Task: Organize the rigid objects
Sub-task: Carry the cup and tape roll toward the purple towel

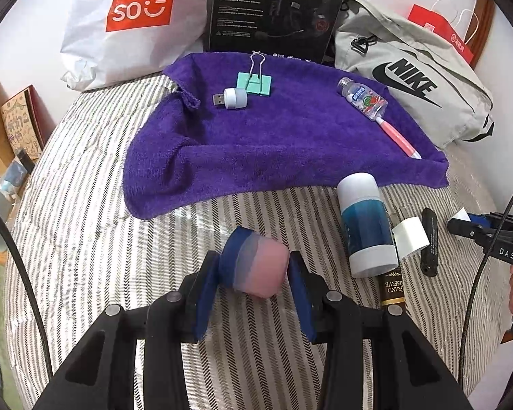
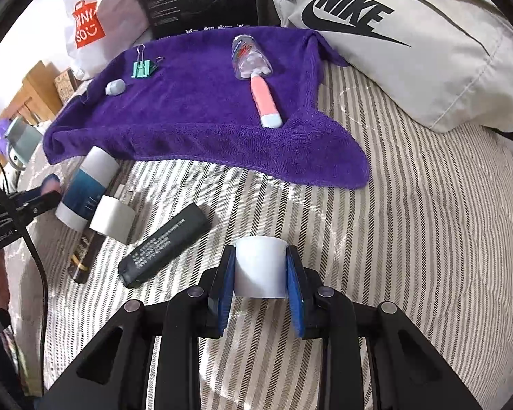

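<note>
While the left gripper (image 1: 254, 268) clamped a pink-and-blue cup (image 1: 256, 264) above the striped bed (image 1: 85, 239), the right gripper (image 2: 260, 268) gripped a white block (image 2: 260, 266).

Fluffy purple towel (image 1: 256, 143), seemingly terrycloth

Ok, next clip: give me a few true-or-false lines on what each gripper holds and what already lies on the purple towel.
1. The left gripper is shut on a pink and blue cylinder. True.
2. The right gripper is empty. False: its pads press on a white block.
3. The mint binder clip lies on the purple towel. True.
4. The pink pen lies on the striped bedding. False: it lies on the towel, next to the small clear bottle.
5. The blue and white tube is on the towel. False: it lies on the striped bedding, just off the towel's edge.
</note>
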`<state>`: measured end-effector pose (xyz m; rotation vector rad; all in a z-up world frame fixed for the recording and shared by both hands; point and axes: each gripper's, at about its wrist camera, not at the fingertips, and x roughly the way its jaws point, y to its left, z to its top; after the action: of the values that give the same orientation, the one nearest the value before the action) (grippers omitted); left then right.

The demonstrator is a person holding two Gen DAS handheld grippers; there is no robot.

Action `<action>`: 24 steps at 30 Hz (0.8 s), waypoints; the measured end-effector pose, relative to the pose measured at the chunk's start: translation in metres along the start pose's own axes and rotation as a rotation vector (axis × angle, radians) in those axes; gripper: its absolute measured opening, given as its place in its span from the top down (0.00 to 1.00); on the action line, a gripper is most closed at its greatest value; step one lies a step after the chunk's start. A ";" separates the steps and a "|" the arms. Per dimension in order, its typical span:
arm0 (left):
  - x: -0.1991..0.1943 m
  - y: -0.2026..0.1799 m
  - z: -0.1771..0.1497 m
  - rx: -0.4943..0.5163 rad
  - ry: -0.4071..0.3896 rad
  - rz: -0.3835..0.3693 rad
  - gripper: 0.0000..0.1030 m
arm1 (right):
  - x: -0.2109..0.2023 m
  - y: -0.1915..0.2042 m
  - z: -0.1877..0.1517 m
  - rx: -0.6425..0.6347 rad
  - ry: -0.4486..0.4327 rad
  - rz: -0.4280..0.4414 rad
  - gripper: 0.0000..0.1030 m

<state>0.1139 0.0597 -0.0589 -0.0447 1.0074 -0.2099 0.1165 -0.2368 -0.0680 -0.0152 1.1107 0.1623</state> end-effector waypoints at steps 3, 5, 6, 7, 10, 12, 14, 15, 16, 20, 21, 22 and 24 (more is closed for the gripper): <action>-0.005 0.002 0.002 -0.010 -0.007 -0.001 0.62 | -0.002 0.001 0.001 -0.011 0.001 0.001 0.73; -0.009 0.002 0.005 -0.009 -0.015 0.000 0.62 | -0.003 0.001 0.002 -0.014 0.006 0.015 0.73; -0.012 0.002 0.007 -0.009 -0.019 -0.002 0.62 | -0.003 0.001 0.003 -0.013 0.007 0.020 0.72; -0.013 0.002 0.009 -0.008 -0.023 -0.002 0.62 | -0.003 0.001 0.004 -0.015 0.009 0.026 0.73; -0.017 0.001 0.018 -0.002 -0.032 -0.004 0.62 | -0.006 0.002 0.009 -0.021 0.003 0.042 0.73; -0.018 -0.001 0.024 0.004 -0.038 0.005 0.62 | -0.008 0.003 0.013 -0.026 -0.004 0.048 0.72; -0.018 -0.002 0.031 0.008 -0.043 -0.004 0.62 | -0.011 0.004 0.018 -0.032 -0.010 0.056 0.72; -0.018 -0.001 0.036 0.007 -0.045 -0.008 0.62 | -0.012 0.006 0.021 -0.039 -0.014 0.058 0.72; -0.018 -0.001 0.040 0.009 -0.046 -0.009 0.62 | -0.013 0.007 0.025 -0.045 -0.017 0.058 0.72; -0.018 -0.001 0.059 0.016 -0.068 -0.008 0.62 | -0.014 0.011 0.043 -0.063 -0.031 0.065 0.73; -0.017 0.000 0.064 0.015 -0.070 -0.012 0.62 | -0.014 0.013 0.048 -0.068 -0.036 0.066 0.73; -0.016 0.000 0.068 0.014 -0.072 -0.014 0.62 | -0.015 0.014 0.053 -0.073 -0.042 0.068 0.72; -0.011 0.001 0.077 0.017 -0.071 -0.012 0.62 | -0.014 0.017 0.064 -0.082 -0.050 0.071 0.72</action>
<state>0.1729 0.0582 -0.0084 -0.0423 0.9343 -0.2263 0.1653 -0.2162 -0.0257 -0.0451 1.0547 0.2708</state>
